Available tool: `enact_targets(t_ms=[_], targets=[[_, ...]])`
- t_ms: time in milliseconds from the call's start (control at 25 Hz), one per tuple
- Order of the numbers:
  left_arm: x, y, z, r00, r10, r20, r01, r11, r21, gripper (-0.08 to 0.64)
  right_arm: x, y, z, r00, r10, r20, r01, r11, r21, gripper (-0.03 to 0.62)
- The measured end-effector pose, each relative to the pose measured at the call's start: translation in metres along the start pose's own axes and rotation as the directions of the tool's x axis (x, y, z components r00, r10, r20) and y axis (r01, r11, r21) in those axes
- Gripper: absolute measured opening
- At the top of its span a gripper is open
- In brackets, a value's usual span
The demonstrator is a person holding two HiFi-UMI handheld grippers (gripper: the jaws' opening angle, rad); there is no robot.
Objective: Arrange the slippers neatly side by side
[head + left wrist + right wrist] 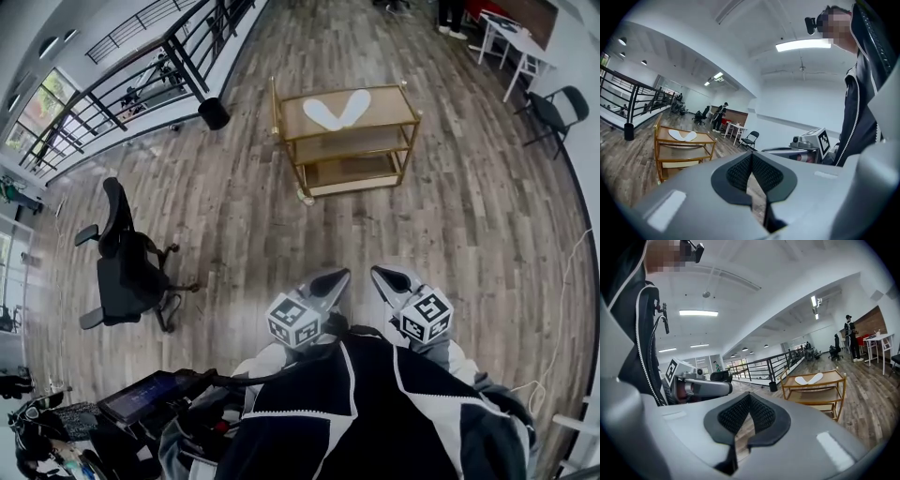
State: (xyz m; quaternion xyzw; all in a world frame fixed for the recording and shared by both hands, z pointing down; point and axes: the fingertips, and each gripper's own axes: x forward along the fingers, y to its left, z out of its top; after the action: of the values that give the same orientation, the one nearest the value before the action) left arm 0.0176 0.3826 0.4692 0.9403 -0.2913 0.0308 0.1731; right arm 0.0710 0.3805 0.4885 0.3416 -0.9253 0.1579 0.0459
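Slippers (337,108), a white pair, are in neither tool yet: the left hand-held gripper (328,281) and the right hand-held gripper (392,279) both have jaws pressed together on nothing and point forward near the person's chest, probably because the gold cart (413,116) stands well apart across the wooden floor (234,197). Only the head view shows from above that the pair lies in a V on the cart's top shelf, touching at one end. The gripper views give a low side look at it.
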Motion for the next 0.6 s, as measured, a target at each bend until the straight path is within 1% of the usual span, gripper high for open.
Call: enact_targets(t_ms=[160, 240, 400, 600], targets=[[0.022, 0.024, 0.009, 0.999, -0.051, -0.017, 0.051, 0.999, 0.020, 0.015, 0.017, -0.019, 0.008, 1.000, -0.027, -0.001, 0.027, 1.000, -0.009, 0.003], [0.036, 0.037, 0.016, 0.996, -0.082, -0.034, 0.084, 0.996, 0.033, 0.015, 0.029, -0.031, 0.012, 0.999, -0.042, -0.010, 0.042, 0.999, 0.001, 0.003], [0.057, 0.068, 0.034, 0.991, -0.126, -0.051, 0.129, 0.989, 0.070, 0.015, 0.062, -0.050, 0.024, 0.999, -0.044, -0.027, 0.044, 0.999, 0.008, 0.005], [0.067, 0.119, 0.051, 0.984, -0.167, -0.062, 0.171, 0.984, 0.052, 0.015, 0.118, -0.076, 0.039, 0.998, -0.052, -0.034, 0.052, 0.999, 0.002, 0.005]])
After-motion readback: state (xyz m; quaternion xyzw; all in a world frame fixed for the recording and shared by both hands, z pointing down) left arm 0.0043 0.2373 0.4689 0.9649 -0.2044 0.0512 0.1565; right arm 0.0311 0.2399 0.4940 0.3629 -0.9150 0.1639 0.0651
